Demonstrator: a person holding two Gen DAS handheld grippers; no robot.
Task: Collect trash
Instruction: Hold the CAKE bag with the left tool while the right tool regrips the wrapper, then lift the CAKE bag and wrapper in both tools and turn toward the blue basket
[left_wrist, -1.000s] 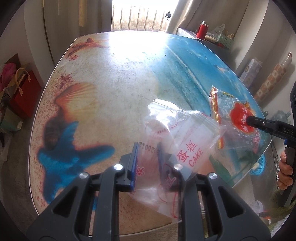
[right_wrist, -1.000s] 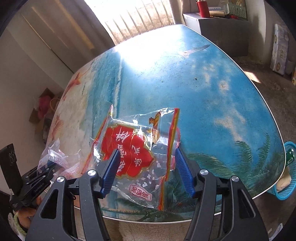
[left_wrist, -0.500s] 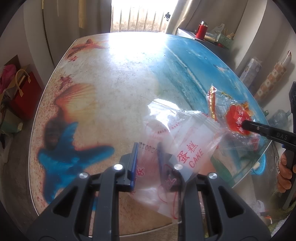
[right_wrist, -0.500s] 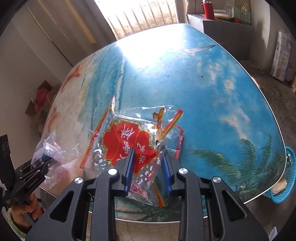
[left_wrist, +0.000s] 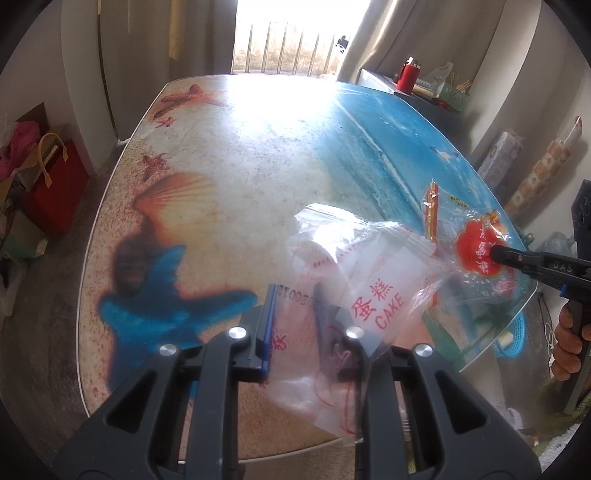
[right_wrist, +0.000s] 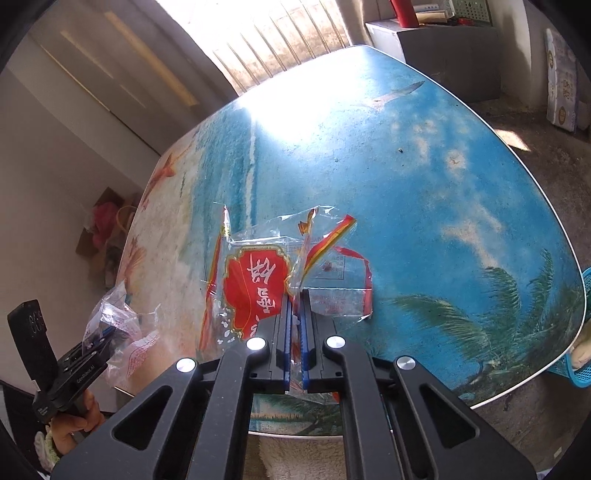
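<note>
At the lower left of the right wrist view, the left gripper (right_wrist: 101, 332) pinches a clear cake bag (left_wrist: 369, 295) above the table's (right_wrist: 406, 166) near edge. At lower centre the right gripper (right_wrist: 294, 295), its jaws just closed, is clamped on a red-printed wrapper (right_wrist: 255, 288) lying on the table.

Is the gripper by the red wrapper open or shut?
Shut. The right gripper has just closed, and its blue pads pinch the red wrapper with almost no gap between them.

I note a beach-print table (left_wrist: 229, 206), a red gift bag (left_wrist: 55, 192) on the floor, and a red flask (left_wrist: 407, 75) on a cabinet.
</note>
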